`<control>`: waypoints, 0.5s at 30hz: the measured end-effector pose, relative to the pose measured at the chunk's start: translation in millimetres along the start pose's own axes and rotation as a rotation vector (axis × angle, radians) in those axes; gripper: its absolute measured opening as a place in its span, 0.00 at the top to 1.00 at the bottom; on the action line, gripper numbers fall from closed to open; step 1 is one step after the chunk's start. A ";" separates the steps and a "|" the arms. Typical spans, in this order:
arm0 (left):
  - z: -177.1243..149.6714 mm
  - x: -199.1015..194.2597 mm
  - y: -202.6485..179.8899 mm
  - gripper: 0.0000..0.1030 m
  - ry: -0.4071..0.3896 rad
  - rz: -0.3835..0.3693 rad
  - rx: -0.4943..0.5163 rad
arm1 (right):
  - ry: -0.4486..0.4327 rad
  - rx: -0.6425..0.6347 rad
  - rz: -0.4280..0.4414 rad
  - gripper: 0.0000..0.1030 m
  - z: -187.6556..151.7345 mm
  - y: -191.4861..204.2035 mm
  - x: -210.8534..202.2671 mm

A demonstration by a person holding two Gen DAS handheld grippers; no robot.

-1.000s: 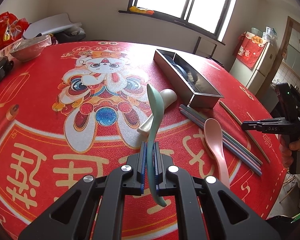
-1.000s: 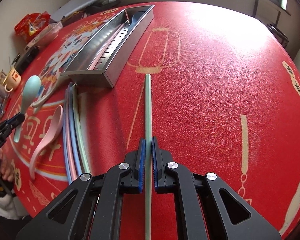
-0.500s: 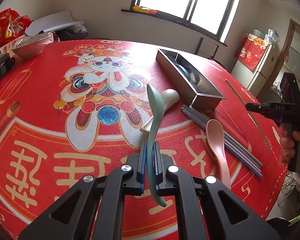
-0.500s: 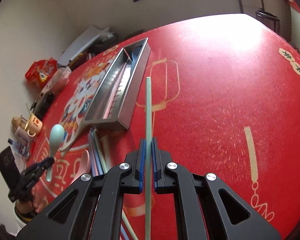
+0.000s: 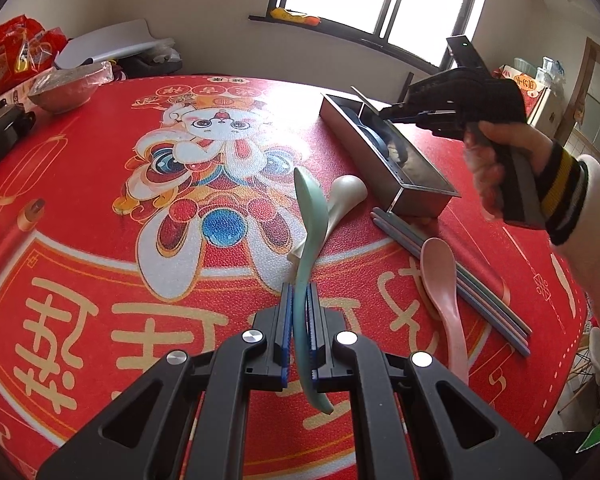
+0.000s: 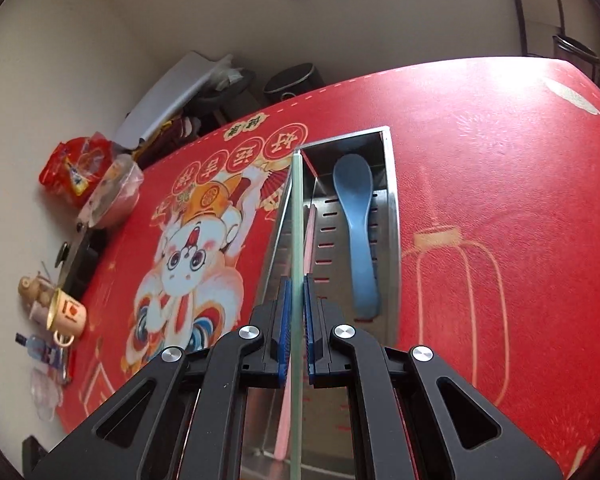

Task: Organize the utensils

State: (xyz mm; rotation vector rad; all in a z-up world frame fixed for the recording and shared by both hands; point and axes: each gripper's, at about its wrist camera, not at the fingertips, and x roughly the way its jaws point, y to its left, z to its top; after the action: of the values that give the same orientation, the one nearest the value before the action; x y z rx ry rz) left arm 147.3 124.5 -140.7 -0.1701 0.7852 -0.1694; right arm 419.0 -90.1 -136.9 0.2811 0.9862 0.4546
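My left gripper is shut on a green spoon and holds it above the red table mat. My right gripper is shut on a green chopstick and holds it over the metal utensil tray, along its length. It also shows in the left wrist view, above the tray. A blue spoon and a pink chopstick lie in the tray. A white spoon, a pink spoon and several chopsticks lie on the mat.
A bowl, a red snack bag and a black device sit at the mat's far left. A mug and small bottles stand by the mat's edge in the right wrist view.
My right gripper has risen and moved from the mat's right side to over the tray, carrying the green chopstick. My left gripper holds the green spoon nearly still.
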 end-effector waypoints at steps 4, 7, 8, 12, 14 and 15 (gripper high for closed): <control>0.3 1.5 0.1 0.93 0.005 0.000 0.001 | 0.046 0.061 -0.007 0.94 4.9 -3.8 25.3; 0.1 2.1 -0.1 0.93 0.008 -0.004 0.004 | 0.077 0.070 -0.018 0.94 2.8 -4.3 35.4; 0.3 2.2 -1.0 0.93 0.009 -0.004 0.005 | 0.080 0.070 -0.016 0.94 1.9 -4.2 37.4; 0.2 2.2 -0.9 0.93 0.007 -0.004 0.002 | 0.097 0.077 -0.005 0.92 0.0 -2.7 40.0; 0.4 2.0 -0.4 0.93 0.005 -0.002 0.000 | 0.098 0.067 -0.003 0.92 -1.5 -0.5 38.0; 0.3 1.9 -0.5 0.93 0.004 0.000 0.000 | 0.092 0.053 -0.009 0.92 -2.6 0.3 34.6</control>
State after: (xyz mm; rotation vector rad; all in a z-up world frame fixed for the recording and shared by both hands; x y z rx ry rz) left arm 148.8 123.7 -141.6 -0.1698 0.7888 -0.1699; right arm 433.0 -72.9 -163.5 0.3059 1.0900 0.4365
